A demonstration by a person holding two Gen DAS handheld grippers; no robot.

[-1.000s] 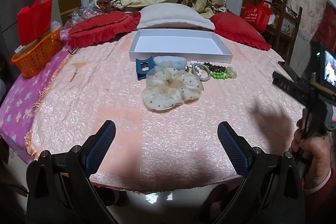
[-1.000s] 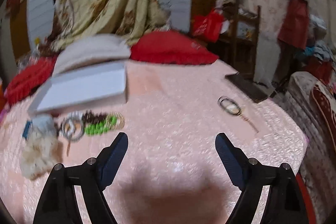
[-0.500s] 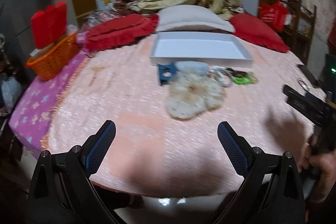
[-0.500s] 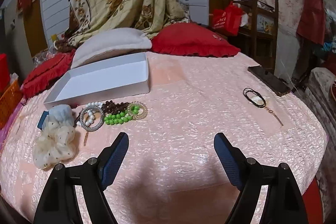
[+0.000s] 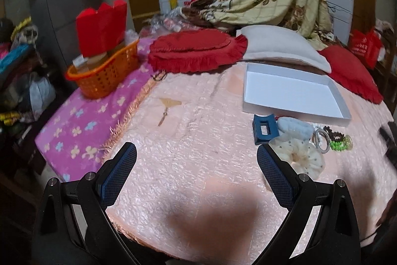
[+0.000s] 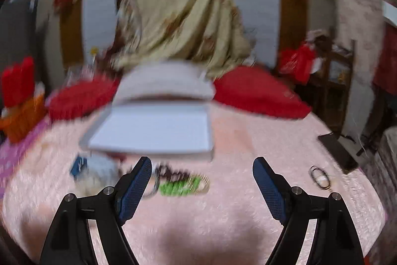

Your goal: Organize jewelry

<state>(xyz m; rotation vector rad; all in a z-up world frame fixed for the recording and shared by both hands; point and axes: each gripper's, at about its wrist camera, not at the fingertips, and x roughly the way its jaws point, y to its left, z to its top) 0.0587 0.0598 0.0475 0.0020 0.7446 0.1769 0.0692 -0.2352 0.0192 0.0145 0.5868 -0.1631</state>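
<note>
Left wrist view: both grippers hover with jaws spread wide and nothing between them, above a pink-covered surface (image 5: 188, 145).

The left gripper (image 5: 197, 165) hangs over bare cloth; the jewelry lies off to its right, in front of the white tray (image 5: 295, 113): a blue hair claw (image 5: 263, 129), a pale blue scrunchie (image 5: 295, 129), a cream dotted scrunchie (image 5: 300, 157), a silver bangle (image 5: 322, 141) and green beads (image 5: 338, 145), clustered and touching. The right wrist view is blurred; the right gripper (image 6: 202, 174) hangs just before the green beads (image 6: 180, 188) and a dark bead bracelet (image 6: 173, 174), near the tray's front wall (image 6: 158, 155). A black cord necklace (image 6: 320, 176) lies well apart to the right.
</note>
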